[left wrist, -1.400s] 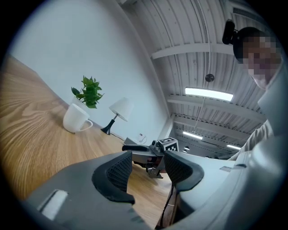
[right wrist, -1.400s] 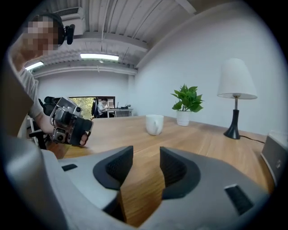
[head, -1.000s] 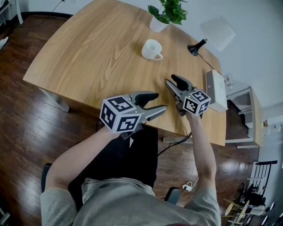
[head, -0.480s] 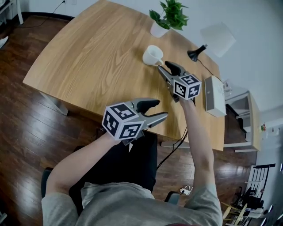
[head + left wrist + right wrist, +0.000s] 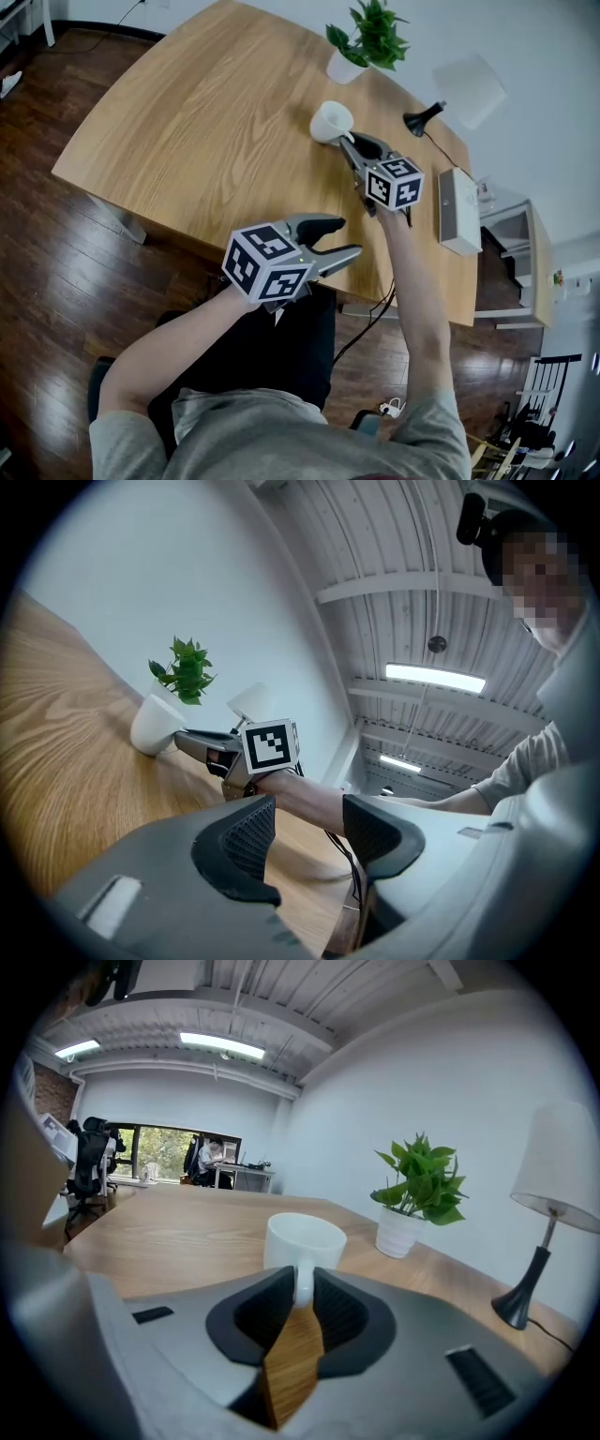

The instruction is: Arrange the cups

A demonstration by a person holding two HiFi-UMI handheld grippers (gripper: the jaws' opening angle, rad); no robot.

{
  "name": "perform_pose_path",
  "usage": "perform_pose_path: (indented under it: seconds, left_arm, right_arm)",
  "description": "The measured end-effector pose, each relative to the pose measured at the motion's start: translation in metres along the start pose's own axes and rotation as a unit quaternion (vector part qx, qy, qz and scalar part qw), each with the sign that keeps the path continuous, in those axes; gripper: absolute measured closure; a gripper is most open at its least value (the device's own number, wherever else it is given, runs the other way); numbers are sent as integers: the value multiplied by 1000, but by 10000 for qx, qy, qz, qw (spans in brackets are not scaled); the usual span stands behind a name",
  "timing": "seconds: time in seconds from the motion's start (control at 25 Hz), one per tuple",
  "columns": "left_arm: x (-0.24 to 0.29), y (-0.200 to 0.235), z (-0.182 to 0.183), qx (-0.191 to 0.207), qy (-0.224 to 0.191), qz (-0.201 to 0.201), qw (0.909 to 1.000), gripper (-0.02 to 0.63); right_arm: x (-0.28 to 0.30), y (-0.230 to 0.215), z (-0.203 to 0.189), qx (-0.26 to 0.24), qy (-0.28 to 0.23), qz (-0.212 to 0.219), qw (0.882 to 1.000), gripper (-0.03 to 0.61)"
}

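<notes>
Your gripper (image 5: 301, 1293) was closing its jaws on the handle (image 5: 302, 1279) of the cup (image 5: 305, 1237). The cup stood upright on the table (image 5: 178, 1232), with a plant (image 5: 414, 1194) beyond it.

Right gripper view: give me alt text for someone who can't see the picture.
The right gripper is closing its jaws on the handle of a white cup, which stands upright on a wooden table. Behind the cup, to the right, are a potted plant in a white pot and a white-shaded lamp against a pale wall.
</notes>
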State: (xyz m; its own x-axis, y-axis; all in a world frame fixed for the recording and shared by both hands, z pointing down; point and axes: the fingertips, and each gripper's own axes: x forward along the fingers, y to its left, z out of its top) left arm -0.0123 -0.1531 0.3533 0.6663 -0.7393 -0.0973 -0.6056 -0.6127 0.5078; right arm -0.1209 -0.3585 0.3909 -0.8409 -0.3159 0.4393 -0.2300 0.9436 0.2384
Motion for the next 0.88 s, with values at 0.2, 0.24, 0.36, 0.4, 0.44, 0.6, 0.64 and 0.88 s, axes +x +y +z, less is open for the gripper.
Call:
perform_pose_path:
  seconds: [0.2, 0.24, 0.36, 0.4, 0.44, 0.6, 0.64, 0.88]
  left_arm:
    - [-1, 0, -1, 31, 8, -12, 10000, 376]
    - [-1, 0, -1, 37, 8, -9, 10000, 376]
    - [-2, 0, 0, 55, 1, 0, 10000, 376]
    - [-2, 0, 0, 60, 1, 0, 10000, 376]
    - [-3, 0, 0, 63, 0, 1, 10000, 376]
    - [-4, 1, 0, 43, -13, -7, 10000, 376]
    - [-4, 1, 0, 36, -14, -9, 10000, 376]
    - [-9, 2, 2, 32, -26, -45, 10000, 376]
  right_arm:
    - [-13, -1, -1, 243, 61, -131, 9996, 509]
    - [-18, 0, -2, 263, 66, -142, 9995, 509]
    - [-33, 2, -7, 390, 41, -149, 9991, 509]
    - [-39, 2, -10, 472, 7, -160, 9988, 509]
    - [-45, 2, -13, 580, -42, -176, 9982, 509]
    - [-73, -3, -31, 1135, -295, -285, 9927, 511]
    - [-81, -4, -36, 1252, -343, -322, 9910, 511]
    - [-141, -25, -54, 1619, -636, -734, 9820, 511]
